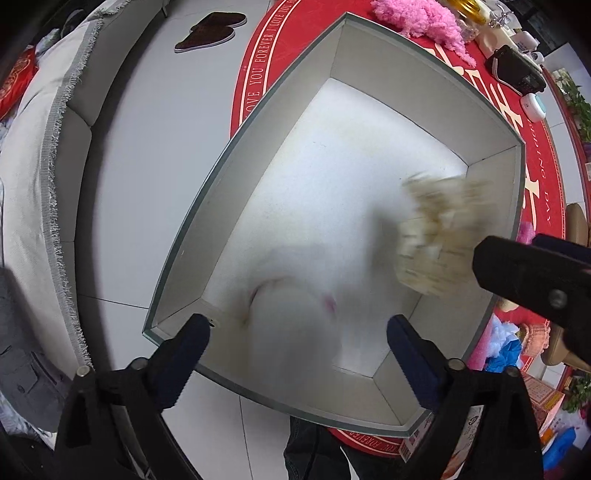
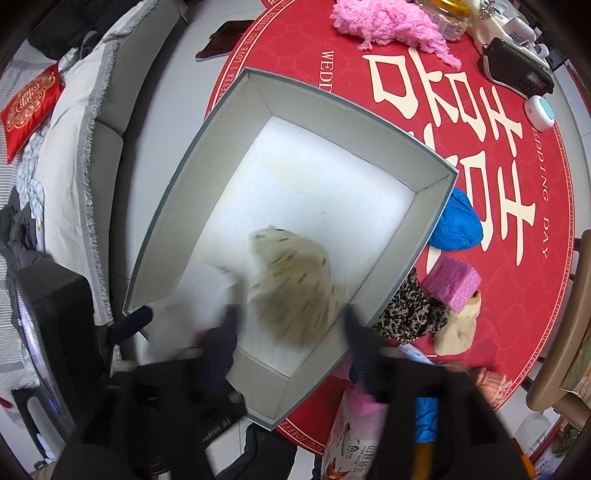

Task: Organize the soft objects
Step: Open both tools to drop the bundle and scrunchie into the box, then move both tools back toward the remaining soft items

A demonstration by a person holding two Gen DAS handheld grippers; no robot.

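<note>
A large grey box (image 1: 369, 48) with a white floor stands on the red round table (image 2: 480, 184). A blurred white soft toy (image 1: 295, 302) lies in the box just ahead of my open left gripper (image 1: 299, 332). A blurred beige spotted cloth (image 2: 295, 288) hangs over the box floor between the spread fingers of my right gripper (image 2: 291, 325), which is open; the cloth also shows in the left wrist view (image 1: 439, 236). The right gripper's finger (image 1: 524, 273) enters the left view from the right.
Beside the box lie a blue soft lump (image 2: 458, 221), a leopard-print cloth (image 2: 410, 310), a pink foam block (image 2: 452, 286) and a beige plush (image 2: 458, 332). Pink fluffy yarn (image 2: 388, 22) and gadgets (image 2: 517, 66) sit at the far side. A sofa (image 2: 74, 147) stands left.
</note>
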